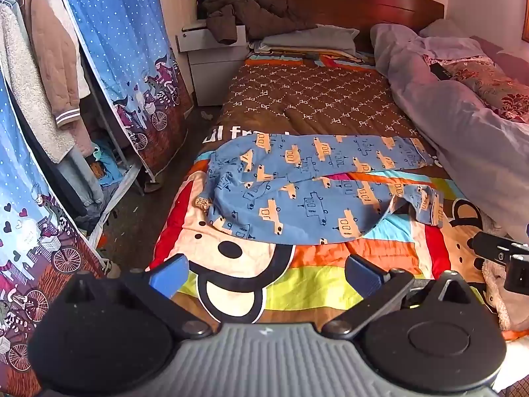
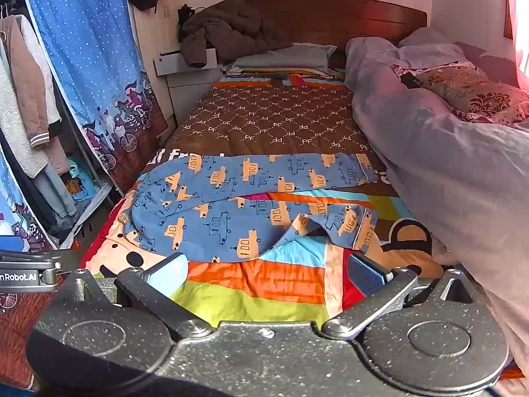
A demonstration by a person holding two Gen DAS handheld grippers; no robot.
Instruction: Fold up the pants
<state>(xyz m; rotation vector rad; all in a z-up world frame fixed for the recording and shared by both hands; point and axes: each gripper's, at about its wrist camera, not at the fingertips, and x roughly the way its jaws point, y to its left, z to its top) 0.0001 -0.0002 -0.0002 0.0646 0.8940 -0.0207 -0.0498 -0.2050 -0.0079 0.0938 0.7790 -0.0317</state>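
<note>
The blue pants [image 1: 297,185] with the orange vehicle print are lying unfolded across the colourful cartoon quilt [image 1: 307,281] on the bed, waistband toward the left edge, both legs extending right; the nearer leg's cuff is lying rumpled and turned over. The left claw [image 1: 266,274] is hovering near the quilt's foot end, fingers spread wide, gripping nothing. The right claw [image 2: 267,273] is likewise standing wide and empty, just short of the nearer leg. A grey duvet [image 2: 446,165] is lying heaped along the bed's right side.

Bedspread [image 2: 251,301] before pants [image 2: 231,205] open — duvet [image 2: 446,172] crowds right.
</note>
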